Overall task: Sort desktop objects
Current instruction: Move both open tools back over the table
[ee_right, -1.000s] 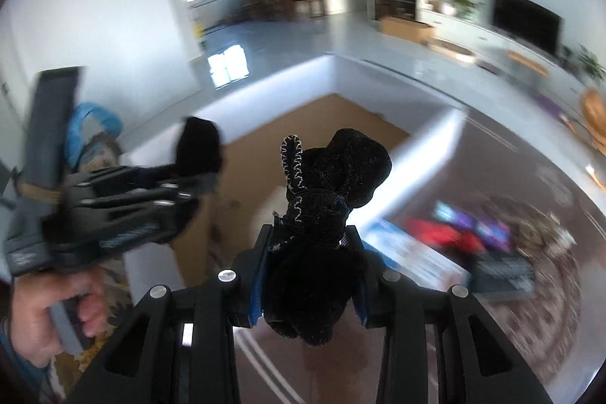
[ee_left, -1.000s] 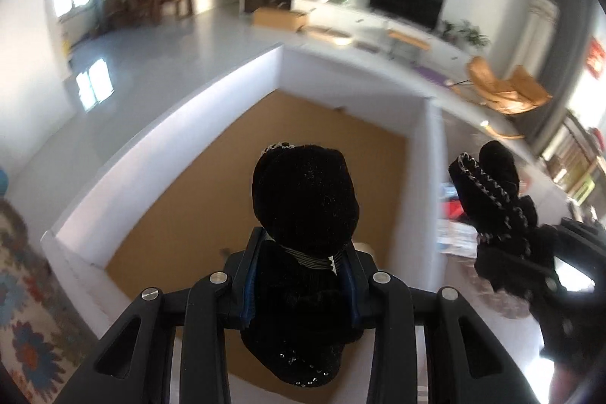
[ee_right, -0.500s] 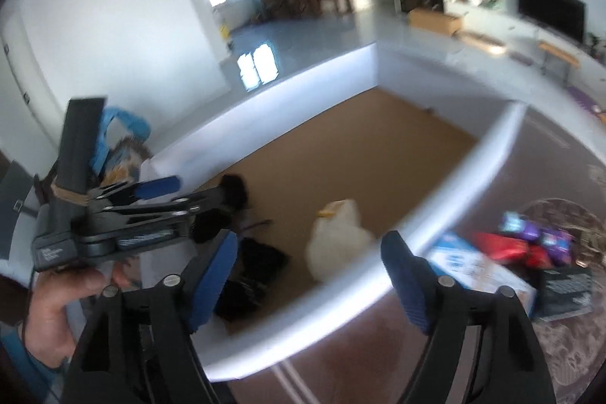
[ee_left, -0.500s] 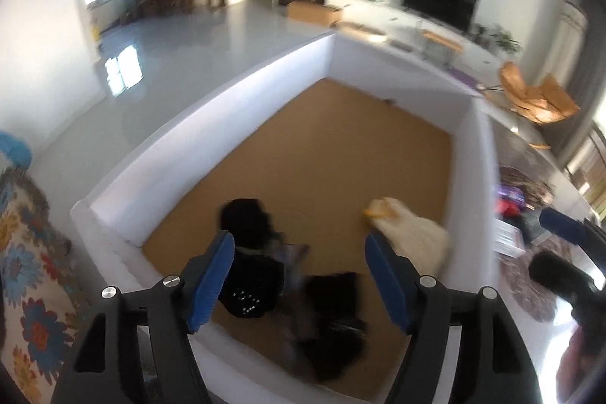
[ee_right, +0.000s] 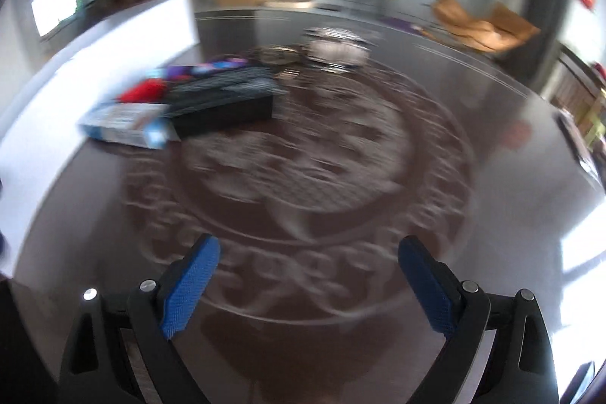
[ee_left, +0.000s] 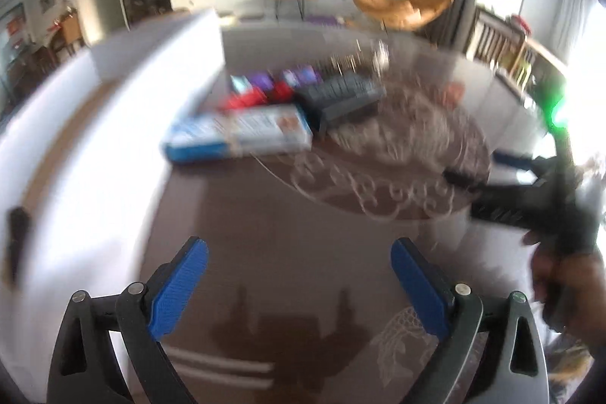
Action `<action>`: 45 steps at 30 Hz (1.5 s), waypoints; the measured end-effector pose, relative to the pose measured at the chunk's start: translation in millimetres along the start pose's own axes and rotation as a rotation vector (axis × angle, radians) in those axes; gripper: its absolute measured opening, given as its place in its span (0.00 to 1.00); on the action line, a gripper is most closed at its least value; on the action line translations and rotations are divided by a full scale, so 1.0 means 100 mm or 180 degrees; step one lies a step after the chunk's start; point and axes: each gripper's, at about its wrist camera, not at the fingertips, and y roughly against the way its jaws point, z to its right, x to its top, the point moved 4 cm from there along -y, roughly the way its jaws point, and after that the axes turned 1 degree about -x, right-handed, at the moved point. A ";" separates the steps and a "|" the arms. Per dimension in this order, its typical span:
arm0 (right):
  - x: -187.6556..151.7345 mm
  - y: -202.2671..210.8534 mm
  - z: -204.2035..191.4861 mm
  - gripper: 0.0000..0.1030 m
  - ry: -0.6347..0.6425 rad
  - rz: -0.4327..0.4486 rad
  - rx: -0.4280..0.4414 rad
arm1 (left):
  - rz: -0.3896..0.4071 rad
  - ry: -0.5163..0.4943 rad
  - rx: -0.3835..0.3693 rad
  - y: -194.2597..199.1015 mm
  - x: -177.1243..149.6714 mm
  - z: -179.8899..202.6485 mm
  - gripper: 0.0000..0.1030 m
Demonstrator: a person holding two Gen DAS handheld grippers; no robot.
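So the dark brown table (ee_right: 378,347) has a pale swirly round pattern on its top. A blue and white box (ee_left: 236,133) lies flat on it. Just behind the box sits a black case (ee_left: 341,97), plus some blurry red and purple packs (ee_left: 272,86).

Both views are pretty blurry, but the colours read fine. The counter (ee_right: 378,347) is dark glossy brown with a pale swirly lace-like round pattern. The box wall (ee_left: 94,154) is plain white. The flat carton (ee_left: 235,135) is blue and white, next to red and purple packets (ee_left: 272,88) and a dark grey keyboard (ee_left: 341,93). The pads (ee_right: 191,284) are bright blue on black arms.
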 end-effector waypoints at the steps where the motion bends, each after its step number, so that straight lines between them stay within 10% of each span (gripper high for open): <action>1: -0.02 0.00 0.05 0.93 -0.0035 -0.0003 -0.0021 | -0.0065 -0.0005 0.0019 -0.10 -0.07 0.03 0.96; 9: -0.10 -0.17 0.24 0.93 -0.0174 -0.0012 -0.0108 | -0.0149 -0.0159 0.0289 -0.49 0.03 0.11 0.96; 45: -0.14 -0.09 0.28 1.00 -0.0274 -0.0075 -0.0142 | -0.0062 -0.0025 0.0144 -0.61 0.10 0.05 1.00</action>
